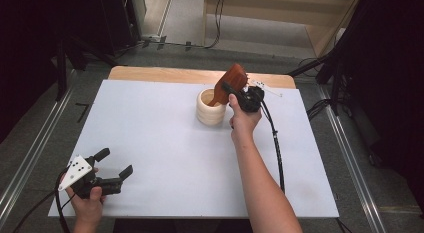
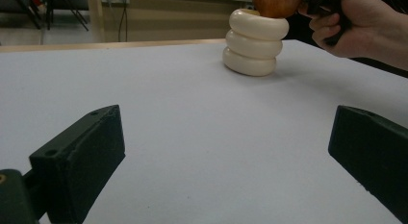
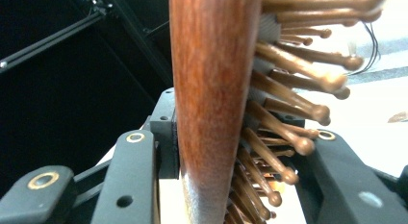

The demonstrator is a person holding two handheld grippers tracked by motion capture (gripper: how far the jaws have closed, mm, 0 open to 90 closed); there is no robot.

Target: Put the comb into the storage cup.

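A reddish wooden hairbrush (image 1: 233, 79) stands tilted, its handle end down inside a cream ringed holder (image 1: 210, 109) at the far middle of the table. My right gripper (image 1: 234, 91) is shut on the brush head from the right. In the right gripper view the brush (image 3: 216, 89) is clamped between the jaws of that gripper (image 3: 231, 152), wooden bristles pointing right. My left gripper (image 1: 115, 162) rests at the near left, open with nothing between its jaws. In the left gripper view this gripper (image 2: 226, 152) faces the holder (image 2: 255, 41) and the brush (image 2: 276, 3) far ahead.
A white sheet (image 1: 175, 158) covers the table, with a wooden strip (image 1: 165, 74) showing along the far edge. The right gripper's cable (image 1: 276, 148) runs down the table's right side. Dark stands and cables lie on the floor beyond.
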